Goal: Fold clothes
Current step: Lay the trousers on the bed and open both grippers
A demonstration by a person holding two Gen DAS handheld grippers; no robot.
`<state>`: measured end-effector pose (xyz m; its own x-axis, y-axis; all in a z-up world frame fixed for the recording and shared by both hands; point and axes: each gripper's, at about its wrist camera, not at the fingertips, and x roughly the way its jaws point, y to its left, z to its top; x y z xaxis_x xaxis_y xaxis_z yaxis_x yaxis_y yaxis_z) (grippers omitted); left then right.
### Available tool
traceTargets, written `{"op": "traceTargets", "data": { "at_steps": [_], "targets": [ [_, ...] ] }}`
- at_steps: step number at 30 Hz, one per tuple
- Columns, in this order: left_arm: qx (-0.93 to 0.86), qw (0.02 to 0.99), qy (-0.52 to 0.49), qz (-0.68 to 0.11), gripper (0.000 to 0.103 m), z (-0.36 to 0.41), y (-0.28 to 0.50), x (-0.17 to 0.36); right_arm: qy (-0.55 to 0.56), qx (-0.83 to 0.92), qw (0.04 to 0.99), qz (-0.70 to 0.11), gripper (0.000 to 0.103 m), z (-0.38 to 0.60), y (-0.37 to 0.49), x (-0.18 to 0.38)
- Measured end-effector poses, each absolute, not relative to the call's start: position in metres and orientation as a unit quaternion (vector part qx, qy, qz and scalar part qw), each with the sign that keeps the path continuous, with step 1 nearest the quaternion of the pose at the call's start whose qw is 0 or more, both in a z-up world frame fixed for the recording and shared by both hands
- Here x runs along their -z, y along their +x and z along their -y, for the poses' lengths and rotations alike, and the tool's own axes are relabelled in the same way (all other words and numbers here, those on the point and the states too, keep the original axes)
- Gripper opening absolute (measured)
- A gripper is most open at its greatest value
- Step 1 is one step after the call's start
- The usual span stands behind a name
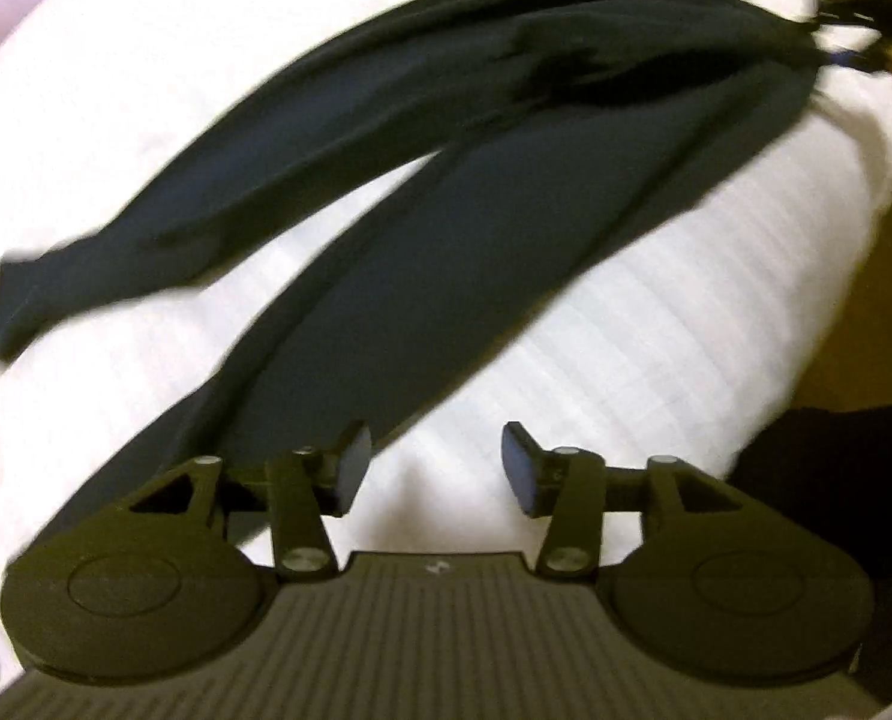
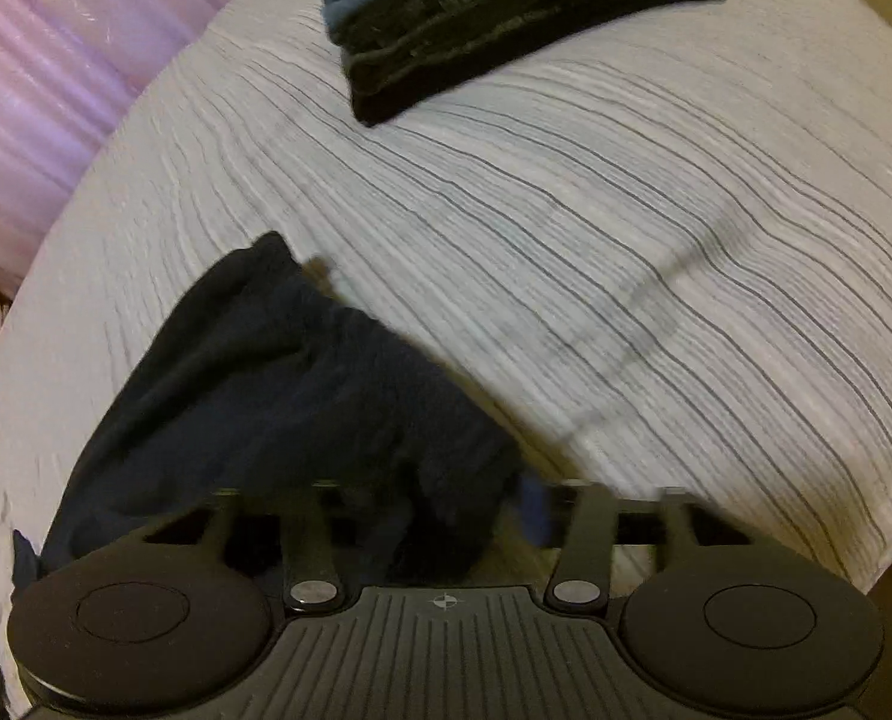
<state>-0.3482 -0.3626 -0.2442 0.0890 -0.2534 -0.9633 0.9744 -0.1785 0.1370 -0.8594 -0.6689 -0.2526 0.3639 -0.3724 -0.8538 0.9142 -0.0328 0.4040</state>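
A: Closest to you, your left gripper [image 1: 431, 468] hangs with its jaws apart and nothing between them; the near leg of the dark trousers [image 1: 446, 228] passes just beside its left finger.

B: And my right?

A: Your right gripper [image 2: 475, 516] has a bunch of that dark cloth [image 2: 278, 396] gathered between its fingers. It looks clamped on the fabric, though blur hides the pads.

B: How far along am I?

A: By my reading, partway. Ahead of your right gripper a folded stack [image 2: 505, 12] already sits at the far edge of the striped bed cover [image 2: 625, 240]. The trousers are not yet folded: both legs lie splayed apart ahead of your left gripper.

B: Anything in the way?

A: A pink curtain [image 2: 56, 72] stands far left of your right gripper, well apart. The bed edge drops off to your left gripper's right.
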Motion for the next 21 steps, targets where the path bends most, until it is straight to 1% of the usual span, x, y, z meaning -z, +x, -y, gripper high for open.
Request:
{"op": "traceTargets", "data": {
  "at_steps": [2, 3, 4, 7, 9, 11, 14, 16, 17, 18, 20, 21],
  "targets": [
    [0.549, 0.557, 0.520, -0.343, 0.053, 0.343, -0.328, 0.242, 0.504, 0.501, 0.648, -0.275, 0.062, 0.659, -0.852, 0.249],
    [0.537, 0.566, 0.527, -0.337, 0.055, 0.332, -0.317, 0.242, 0.515, 0.562, 0.599, -0.246, 0.062, 0.653, -0.847, 0.246],
    [0.525, 0.575, 0.532, -0.333, 0.056, 0.322, -0.304, 0.242, 0.514, 0.574, 0.587, -0.248, 0.062, 0.648, -0.839, 0.244],
    [0.495, 0.590, 0.553, -0.318, 0.058, 0.294, -0.264, 0.249, 0.505, 0.568, 0.589, -0.274, 0.062, 0.634, -0.810, 0.239],
    [0.492, 0.584, 0.581, -0.282, 0.063, 0.279, -0.241, 0.259, 0.501, 0.559, 0.597, -0.283, 0.062, 0.624, -0.780, 0.239],
    [0.504, 0.565, 0.607, -0.242, 0.064, 0.268, -0.216, 0.275, 0.497, 0.549, 0.607, -0.289, 0.062, 0.615, -0.746, 0.241],
    [0.525, 0.533, 0.638, -0.182, 0.064, 0.252, -0.178, 0.300, 0.488, 0.537, 0.621, -0.296, 0.062, 0.595, -0.690, 0.241],
    [0.539, 0.510, 0.652, -0.157, 0.062, 0.249, -0.152, 0.319, 0.479, 0.529, 0.632, -0.301, 0.062, 0.578, -0.646, 0.240],
    [0.544, 0.497, 0.660, -0.150, 0.054, 0.249, -0.140, 0.329, 0.475, 0.523, 0.638, -0.306, 0.062, 0.570, -0.626, 0.241],
    [0.549, 0.487, 0.663, -0.148, 0.032, 0.250, -0.130, 0.334, 0.471, 0.519, 0.642, -0.312, 0.062, 0.564, -0.608, 0.243],
    [0.559, 0.470, 0.667, -0.149, 0.005, 0.252, -0.113, 0.339, 0.471, 0.507, 0.642, -0.330, 0.062, 0.550, -0.571, 0.249],
    [0.568, 0.467, 0.658, -0.160, 0.004, 0.251, -0.107, 0.332, 0.472, 0.501, 0.643, -0.337, 0.062, 0.545, -0.558, 0.251]
  ]
}}
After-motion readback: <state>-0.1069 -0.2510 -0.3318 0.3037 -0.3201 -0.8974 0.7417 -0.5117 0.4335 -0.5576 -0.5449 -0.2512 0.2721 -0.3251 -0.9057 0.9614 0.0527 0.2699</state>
